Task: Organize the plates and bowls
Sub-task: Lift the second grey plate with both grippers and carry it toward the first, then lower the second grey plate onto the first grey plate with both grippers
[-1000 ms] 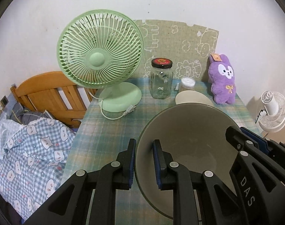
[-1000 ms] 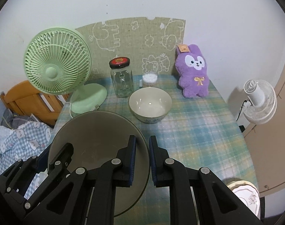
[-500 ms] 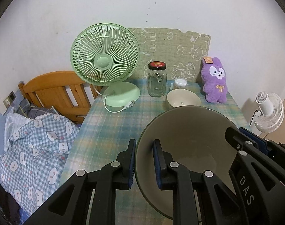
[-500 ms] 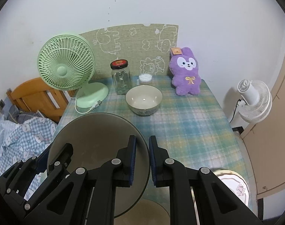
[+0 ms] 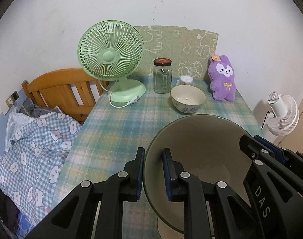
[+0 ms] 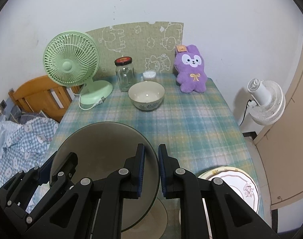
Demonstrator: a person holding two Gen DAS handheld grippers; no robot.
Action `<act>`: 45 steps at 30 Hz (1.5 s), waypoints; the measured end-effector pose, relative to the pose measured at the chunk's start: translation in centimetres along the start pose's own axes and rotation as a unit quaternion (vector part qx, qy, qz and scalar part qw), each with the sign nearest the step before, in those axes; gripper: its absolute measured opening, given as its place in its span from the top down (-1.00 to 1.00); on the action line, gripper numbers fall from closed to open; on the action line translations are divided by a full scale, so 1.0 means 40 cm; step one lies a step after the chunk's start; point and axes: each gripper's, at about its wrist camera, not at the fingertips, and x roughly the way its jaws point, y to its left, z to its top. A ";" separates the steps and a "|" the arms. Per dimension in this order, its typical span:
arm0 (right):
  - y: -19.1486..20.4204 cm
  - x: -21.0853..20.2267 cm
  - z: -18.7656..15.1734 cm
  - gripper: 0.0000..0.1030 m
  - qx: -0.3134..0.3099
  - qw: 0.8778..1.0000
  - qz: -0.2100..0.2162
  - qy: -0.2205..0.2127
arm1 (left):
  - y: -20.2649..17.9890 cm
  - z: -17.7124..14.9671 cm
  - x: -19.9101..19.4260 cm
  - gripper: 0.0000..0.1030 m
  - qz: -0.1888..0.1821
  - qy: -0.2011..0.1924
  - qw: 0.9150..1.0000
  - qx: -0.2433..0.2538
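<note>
A: Big grey-olive bowl, glassy and smooth, held up over the near end of the plaid table. The left gripper is clenched on its left rim, the right gripper clamped on the opposite rim.

B: Ahead of both claws sits the cream bowl with a patterned outside, beyond it a glass jar.

A: Compared with a second ago, everything has pulled back: the green fan looks smaller, the cream bowl is fully exposed.

B: And a floral plate now shows just right of the right claw. Something pale lies under the big bowl, possibly another dish.
</note>
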 end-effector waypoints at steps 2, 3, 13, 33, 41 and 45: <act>-0.004 0.002 -0.013 0.66 0.000 1.000 -0.001 0.002 | 0.000 -0.012 0.001 0.70 -0.001 0.002 1.000 0.000; -0.006 0.004 -0.020 0.66 0.000 1.000 -0.002 0.004 | 0.000 -0.018 0.002 0.70 -0.001 0.004 1.000 0.000; -0.013 0.039 -0.074 0.66 -0.012 1.000 -0.002 0.017 | -0.006 -0.075 0.029 0.70 0.000 0.019 1.000 -0.004; -0.021 0.127 -0.165 0.66 -0.010 0.997 -0.001 0.072 | -0.007 -0.164 0.096 0.70 0.004 0.070 0.997 -0.006; -0.030 0.152 -0.180 0.66 -0.005 0.996 -0.005 0.088 | -0.012 -0.181 0.117 0.70 0.000 0.086 0.996 -0.003; -0.035 0.161 -0.191 0.66 -0.002 0.995 -0.007 0.097 | -0.015 -0.191 0.125 0.70 -0.001 0.095 0.995 -0.001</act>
